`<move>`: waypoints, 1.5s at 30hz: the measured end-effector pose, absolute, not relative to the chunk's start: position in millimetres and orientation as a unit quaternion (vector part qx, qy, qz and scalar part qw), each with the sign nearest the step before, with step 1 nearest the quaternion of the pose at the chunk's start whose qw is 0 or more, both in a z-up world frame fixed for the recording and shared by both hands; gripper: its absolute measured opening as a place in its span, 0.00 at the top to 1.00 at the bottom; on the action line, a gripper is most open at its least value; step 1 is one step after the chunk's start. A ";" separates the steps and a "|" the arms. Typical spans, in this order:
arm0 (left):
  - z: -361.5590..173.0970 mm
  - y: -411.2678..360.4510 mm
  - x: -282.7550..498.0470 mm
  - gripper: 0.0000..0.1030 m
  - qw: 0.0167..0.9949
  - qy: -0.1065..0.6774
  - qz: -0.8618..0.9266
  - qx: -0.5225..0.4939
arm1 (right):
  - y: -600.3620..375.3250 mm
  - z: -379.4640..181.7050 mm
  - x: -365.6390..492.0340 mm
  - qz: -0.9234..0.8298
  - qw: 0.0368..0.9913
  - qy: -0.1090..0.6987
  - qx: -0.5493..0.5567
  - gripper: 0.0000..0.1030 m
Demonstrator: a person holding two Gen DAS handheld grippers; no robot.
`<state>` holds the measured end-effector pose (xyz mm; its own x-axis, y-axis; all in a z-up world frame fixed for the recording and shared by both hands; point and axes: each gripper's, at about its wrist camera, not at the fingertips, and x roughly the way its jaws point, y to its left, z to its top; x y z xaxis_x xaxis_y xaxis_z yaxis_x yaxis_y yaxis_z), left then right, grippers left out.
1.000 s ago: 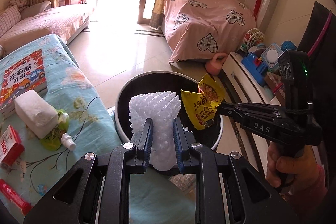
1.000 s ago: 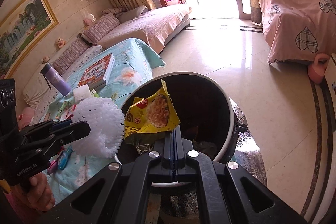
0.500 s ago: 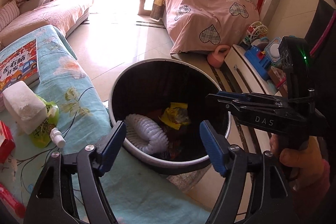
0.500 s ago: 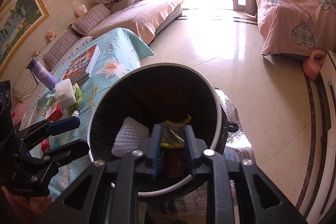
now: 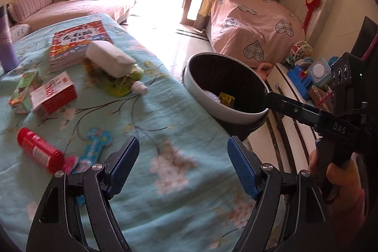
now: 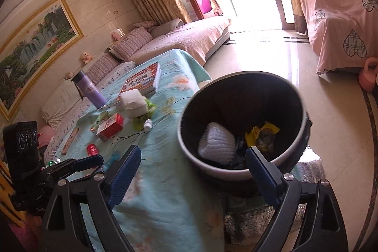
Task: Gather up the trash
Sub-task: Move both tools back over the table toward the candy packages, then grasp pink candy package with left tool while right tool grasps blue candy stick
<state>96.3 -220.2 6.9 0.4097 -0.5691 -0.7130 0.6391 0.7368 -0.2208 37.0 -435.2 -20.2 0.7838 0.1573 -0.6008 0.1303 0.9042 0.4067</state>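
On the floral tablecloth (image 6: pixel 163 181) a red can (image 5: pixel 39 150) lies left of the empty, wide-open left gripper (image 5: pixel 183 165), while the right gripper (image 6: pixel 192 172), likewise empty and wide open, overlooks the bin (image 6: pixel 236 171) holding white foam netting (image 6: pixel 216 142) and a yellow wrapper (image 6: pixel 262 134).

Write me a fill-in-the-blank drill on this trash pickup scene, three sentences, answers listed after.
1. The white foam net lies inside the ____ beside the yellow wrapper.
2. The left gripper and the right gripper both have their jaws ____.
3. The red can lies on its ____ on the blue floral cloth.

Answers: bin; open; side
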 end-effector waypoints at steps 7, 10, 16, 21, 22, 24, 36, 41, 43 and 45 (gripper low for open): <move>9.7 -142.8 96.8 0.24 0.863 0.406 -0.302 0.012 | -380.4 -29.4 51.0 0.058 0.909 0.344 0.227 0.11; 6.6 -112.9 99.5 0.24 0.870 0.406 -0.280 0.002 | -358.0 -34.4 58.3 0.072 0.905 0.352 0.226 0.11; -13.0 -82.5 107.6 0.24 0.863 0.429 -0.267 0.010 | -316.3 -45.1 74.2 0.100 0.895 0.373 0.223 0.14; -23.2 -88.6 109.2 0.24 0.854 0.436 -0.281 0.043 | -293.3 -58.9 94.5 0.110 0.879 0.401 0.233 0.40; -25.1 -91.6 108.3 0.24 0.853 0.435 -0.285 0.052 | -289.8 -62.9 98.7 0.112 0.875 0.408 0.236 0.48; -28.9 -96.5 107.5 0.24 0.851 0.430 -0.294 0.069 | -282.7 -70.7 108.5 0.113 0.866 0.421 0.243 0.56; -43.2 -70.4 127.2 0.67 0.842 0.446 -0.300 0.037 | -263.7 -89.0 141.6 0.123 0.847 0.441 0.268 0.73; -47.4 -67.6 130.2 0.67 0.842 0.451 -0.293 0.046 | -247.9 -90.0 153.3 0.139 0.848 0.442 0.258 0.80; -48.8 -66.7 131.2 0.71 0.840 0.454 -0.295 0.042 | -248.2 -90.7 153.0 0.147 0.845 0.441 0.264 0.83; -48.5 -66.5 131.2 0.77 0.838 0.455 -0.299 0.037 | -252.3 -90.1 149.9 0.151 0.843 0.439 0.271 0.85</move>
<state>131.2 -66.5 -48.5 0.4080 -0.4671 -0.7844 0.5339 0.8190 -0.2100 149.9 -252.3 -90.1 0.5694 0.4929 -0.6579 -0.0179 0.8075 0.5896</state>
